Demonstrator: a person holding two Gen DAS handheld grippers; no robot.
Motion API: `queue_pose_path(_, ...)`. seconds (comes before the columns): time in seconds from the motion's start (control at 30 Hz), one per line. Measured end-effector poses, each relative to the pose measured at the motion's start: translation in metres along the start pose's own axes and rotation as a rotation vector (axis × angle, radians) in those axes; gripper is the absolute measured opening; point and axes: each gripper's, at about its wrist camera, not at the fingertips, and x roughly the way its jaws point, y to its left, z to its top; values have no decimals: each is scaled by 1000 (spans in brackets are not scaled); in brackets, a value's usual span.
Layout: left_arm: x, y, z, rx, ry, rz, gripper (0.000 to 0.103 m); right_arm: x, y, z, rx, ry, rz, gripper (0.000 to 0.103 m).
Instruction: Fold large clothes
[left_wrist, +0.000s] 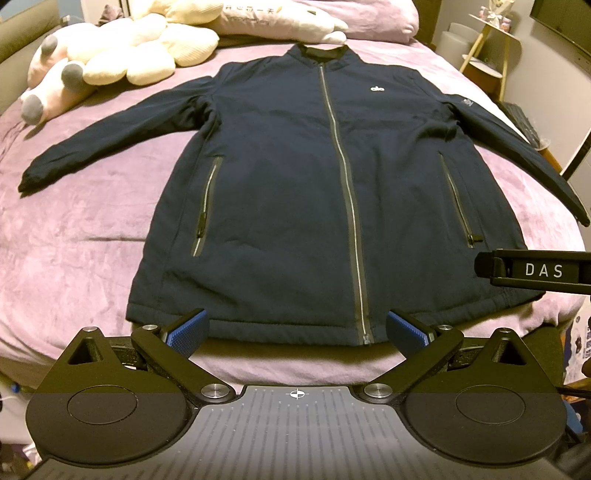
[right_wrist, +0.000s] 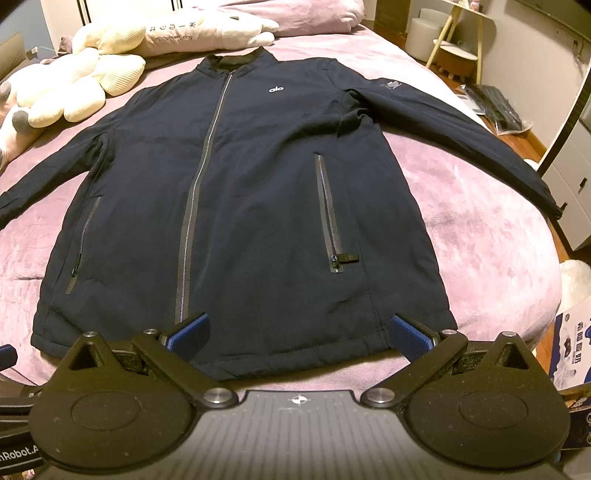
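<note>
- Left wrist view: jacket (left_wrist: 295, 192) lies flat, front up and zipped, on the purple bedspread (left_wrist: 74, 258). Collar at the far end, hem at the near end, both sleeves spread out to the sides.
- Long axis of the jacket, along the central zipper (left_wrist: 341, 184), runs straight away from both tools. The hem is the nearest edge to each.
- Left gripper (left_wrist: 297, 330): jaws spread wide, nothing between them, hovering just over the hem. Zipper foot sits between the fingers, toward the right one, so this tool faces the hem's left-of-centre part.
- Right wrist view: right gripper (right_wrist: 299, 332) likewise spread wide and empty, just above the hem. Zipper (right_wrist: 201, 184) sits at its left finger, so it faces the right half.
- Right tool also shows at the right edge of the left view, beside the jacket's right hem corner.
- Judgement: no fold begun. Each tool is nearer its own sleeve; left sleeve (left_wrist: 103, 133) and right sleeve (right_wrist: 461, 133) both lie well apart from the fingers, outward and farther up.
- Plush toys (left_wrist: 122, 55) lie near the left sleeve and collar; may crowd a reach there.
</note>
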Motion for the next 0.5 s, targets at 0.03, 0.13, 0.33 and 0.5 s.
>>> queue_pose_path(0.03,0,0,0,0,1,0,103,0,0,0,0,1,0,103)
queue_pose_path(0.13,0,0,0,0,0,1,103,0,0,0,2,2,0,103)
queue_pose_path(0.33,0,0,0,0,1,0,103,1,-1,-1,4,3,1,103)
queue_pose_path(0.5,1,-1,-4,-2,4,0,103,3,-2,-1,8,6,2,103)
